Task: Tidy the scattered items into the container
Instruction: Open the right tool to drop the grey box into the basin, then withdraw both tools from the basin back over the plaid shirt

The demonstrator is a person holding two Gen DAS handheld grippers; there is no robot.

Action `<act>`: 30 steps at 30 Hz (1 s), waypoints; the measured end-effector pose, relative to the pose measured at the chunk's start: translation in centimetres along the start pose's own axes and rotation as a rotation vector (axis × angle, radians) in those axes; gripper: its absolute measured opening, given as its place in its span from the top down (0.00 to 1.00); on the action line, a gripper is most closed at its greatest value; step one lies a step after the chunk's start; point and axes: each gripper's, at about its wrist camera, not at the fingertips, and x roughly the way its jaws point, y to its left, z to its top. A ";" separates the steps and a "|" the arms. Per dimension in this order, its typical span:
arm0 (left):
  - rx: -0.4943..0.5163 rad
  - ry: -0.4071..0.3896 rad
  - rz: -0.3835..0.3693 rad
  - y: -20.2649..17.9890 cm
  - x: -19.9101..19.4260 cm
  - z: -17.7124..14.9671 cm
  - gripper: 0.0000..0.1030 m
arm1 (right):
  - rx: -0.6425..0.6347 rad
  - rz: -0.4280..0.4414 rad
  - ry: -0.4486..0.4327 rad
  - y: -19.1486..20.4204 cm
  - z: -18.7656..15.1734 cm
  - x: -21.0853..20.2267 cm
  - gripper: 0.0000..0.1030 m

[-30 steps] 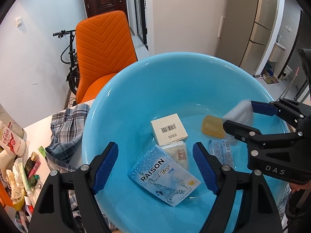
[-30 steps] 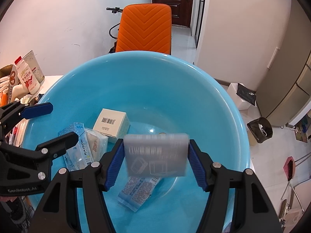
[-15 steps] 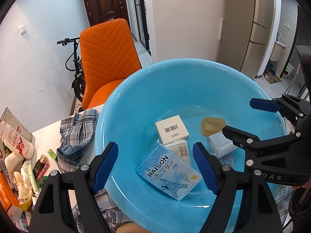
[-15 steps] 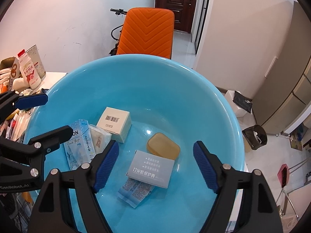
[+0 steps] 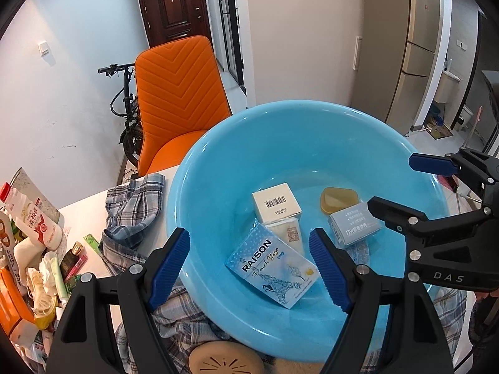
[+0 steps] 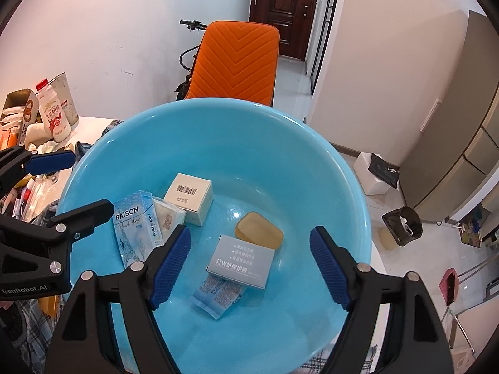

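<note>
Your right gripper (image 6: pixel 249 261) dropped the grey box (image 6: pixel 240 261) at the basin's (image 6: pixel 358 187) six o'clock; both grippers gape empty. Next, fetch clutter (image 5: pixel 46 265) at nine o'clock.

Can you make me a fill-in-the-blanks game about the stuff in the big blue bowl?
1. The box with the barcode is ____ in colour.
2. The grey box lies partly on top of a ____ packet.
3. The chair behind the blue bowl is ____.
4. The right gripper holds ____.

Missing words: white; blue; orange; nothing
</note>
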 end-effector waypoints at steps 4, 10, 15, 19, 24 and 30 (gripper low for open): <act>0.012 -0.007 0.018 -0.5 -0.9 -0.2 0.21 | 0.007 0.001 -0.012 -0.1 -0.1 -0.8 0.25; 0.005 -0.030 0.013 -0.6 -2.6 -1.1 0.21 | 0.031 -0.008 -0.057 0.1 -1.1 -2.8 0.24; -0.007 -0.035 -0.014 -0.8 -3.8 -2.4 0.21 | 0.026 0.004 -0.099 0.8 -2.6 -4.9 0.22; 0.002 -0.037 -0.015 -1.6 -4.5 -3.3 0.21 | 0.007 0.023 -0.120 1.6 -3.6 -6.4 0.20; 0.026 -0.048 0.058 -1.5 -5.2 -4.0 0.21 | -0.009 0.026 -0.151 2.2 -4.6 -8.0 0.15; -0.028 -0.059 0.005 -0.7 -6.5 -5.2 0.21 | -0.005 0.031 -0.185 2.7 -6.0 -9.2 0.13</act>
